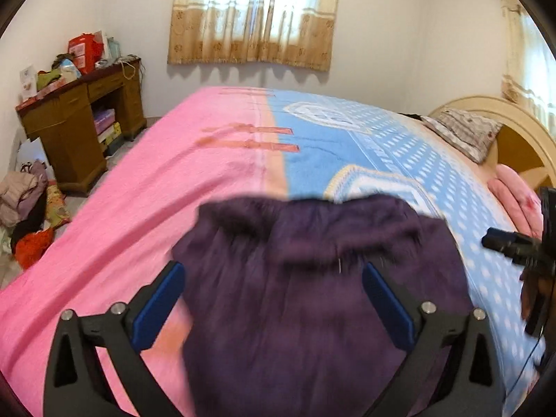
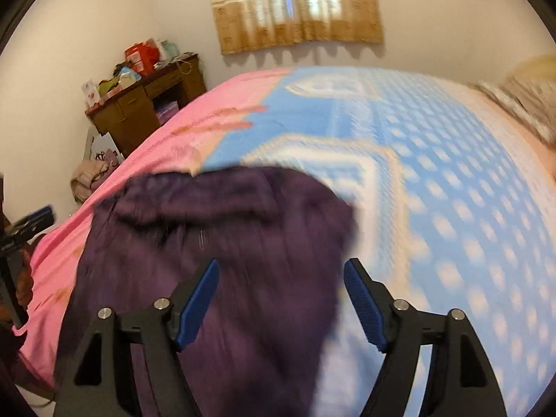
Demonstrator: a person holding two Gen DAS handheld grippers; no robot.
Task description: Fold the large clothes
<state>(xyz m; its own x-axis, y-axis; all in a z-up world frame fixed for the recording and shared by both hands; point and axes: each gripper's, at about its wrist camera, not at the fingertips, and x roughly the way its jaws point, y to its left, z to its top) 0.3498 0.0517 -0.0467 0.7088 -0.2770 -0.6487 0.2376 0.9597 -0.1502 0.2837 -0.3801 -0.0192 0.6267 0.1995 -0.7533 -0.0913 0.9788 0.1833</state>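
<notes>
A dark purple garment (image 1: 312,278) lies on the bed's pink and blue blanket (image 1: 173,180), bunched at its far edge. My left gripper (image 1: 274,271) is open and empty, its blue-padded fingers spread wide over the garment's near part. My right gripper (image 2: 281,271) is open and empty above the same garment (image 2: 226,236), over its right edge, where purple meets the blue blanket (image 2: 451,208). The right gripper also shows at the right edge of the left wrist view (image 1: 514,246). The right wrist view is blurred by motion.
A brown wooden desk (image 1: 73,128) piled with boxes stands at the far left wall. A heap of clothes (image 1: 24,208) lies on the floor beside it. A pillow (image 1: 465,132) and curved headboard (image 1: 504,121) are at the right. A curtained window (image 1: 253,17) is behind the bed.
</notes>
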